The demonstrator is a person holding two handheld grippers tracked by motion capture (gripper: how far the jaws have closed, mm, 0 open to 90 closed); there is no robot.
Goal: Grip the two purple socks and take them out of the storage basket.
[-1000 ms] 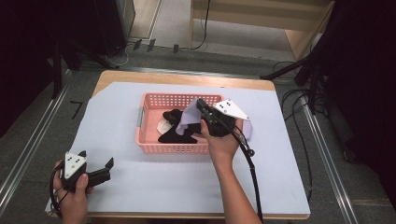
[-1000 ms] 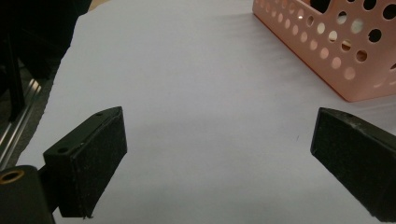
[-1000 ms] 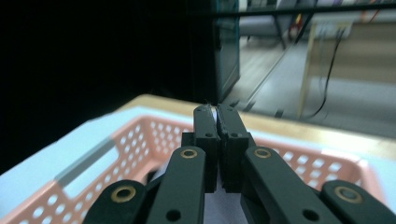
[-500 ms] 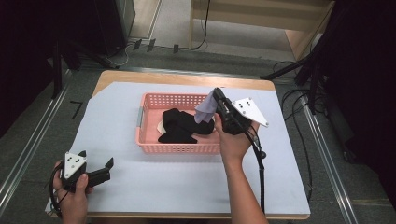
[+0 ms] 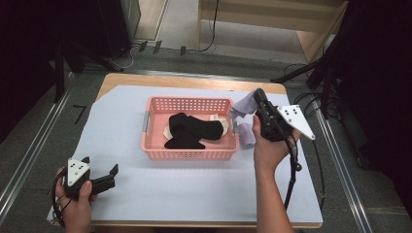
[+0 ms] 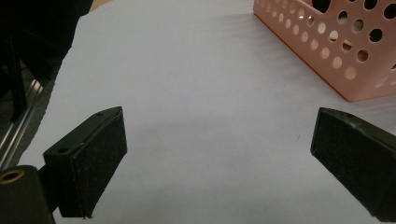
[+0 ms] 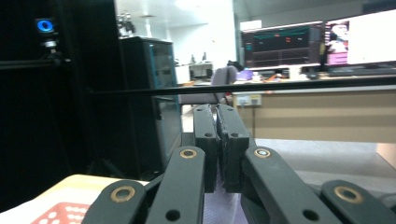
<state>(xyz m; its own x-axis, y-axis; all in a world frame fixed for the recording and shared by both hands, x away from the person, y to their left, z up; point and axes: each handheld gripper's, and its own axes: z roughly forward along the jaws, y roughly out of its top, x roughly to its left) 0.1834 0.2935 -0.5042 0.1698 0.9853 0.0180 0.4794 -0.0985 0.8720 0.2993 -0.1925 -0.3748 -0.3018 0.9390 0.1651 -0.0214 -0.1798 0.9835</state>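
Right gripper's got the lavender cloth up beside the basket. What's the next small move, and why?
Probably lower the right gripper to the white sheet right of the pink basket, then open. Its jaws are shut on the lavender cloth, which hangs outside the basket's right wall. Dark items remain inside; the left gripper rests open.

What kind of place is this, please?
Probably an office-like lab: computer monitors on a long wooden desk, a grey office chair, and a wooden table under a white sheet.

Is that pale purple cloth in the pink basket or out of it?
Out. The pale purple cloth hangs from the shut right tongs, just past the right wall of the pink perforated plastic basket, above the table.
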